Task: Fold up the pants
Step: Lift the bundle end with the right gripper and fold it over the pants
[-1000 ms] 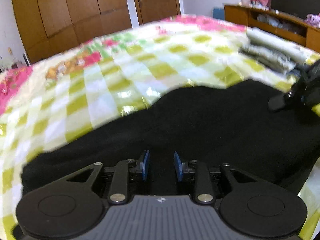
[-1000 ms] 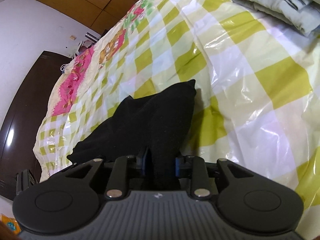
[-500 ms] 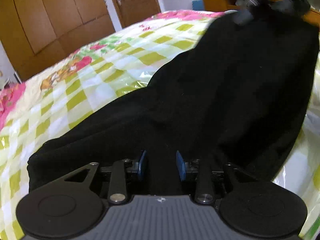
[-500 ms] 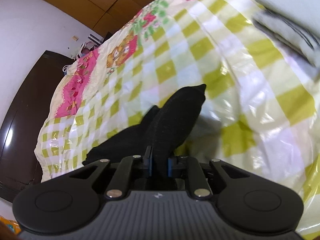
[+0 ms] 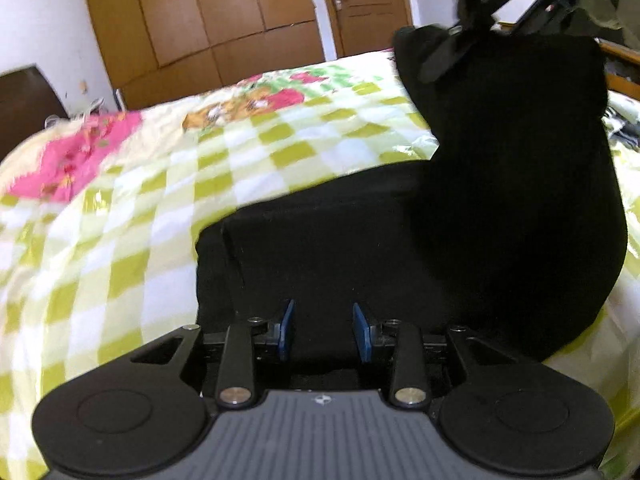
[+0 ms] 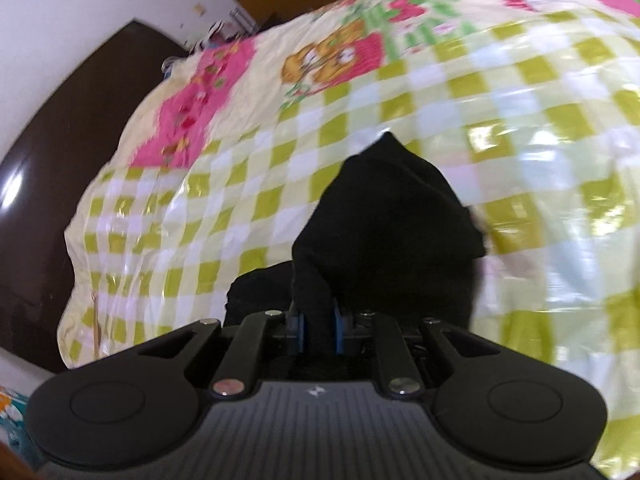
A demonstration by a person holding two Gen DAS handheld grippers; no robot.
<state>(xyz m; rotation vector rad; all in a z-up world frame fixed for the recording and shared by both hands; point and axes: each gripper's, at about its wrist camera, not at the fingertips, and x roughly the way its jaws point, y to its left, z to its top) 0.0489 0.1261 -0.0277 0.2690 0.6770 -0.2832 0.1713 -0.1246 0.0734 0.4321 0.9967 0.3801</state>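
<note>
The black pants (image 5: 400, 240) lie on a yellow-green checked bedspread (image 5: 120, 220). My left gripper (image 5: 323, 330) is low over the near edge of the pants, its blue pads apart with black cloth between them. My right gripper (image 6: 318, 330) is shut on one end of the pants (image 6: 384, 216) and holds it raised above the bed. In the left wrist view that raised end hangs at the upper right (image 5: 520, 120), with the right gripper (image 5: 472, 28) above it.
Wooden wardrobe doors (image 5: 240, 20) stand behind the bed. A dark headboard (image 6: 60, 140) lies at the bed's left end. A wooden shelf (image 5: 620, 64) shows at the far right. A pink cartoon print (image 6: 192, 112) covers part of the bedspread.
My right gripper has lifted its end of the pants and carried it up and over toward the left end. The cloth now stands in a tall fold. The left gripper stayed low with its jaws apart.
</note>
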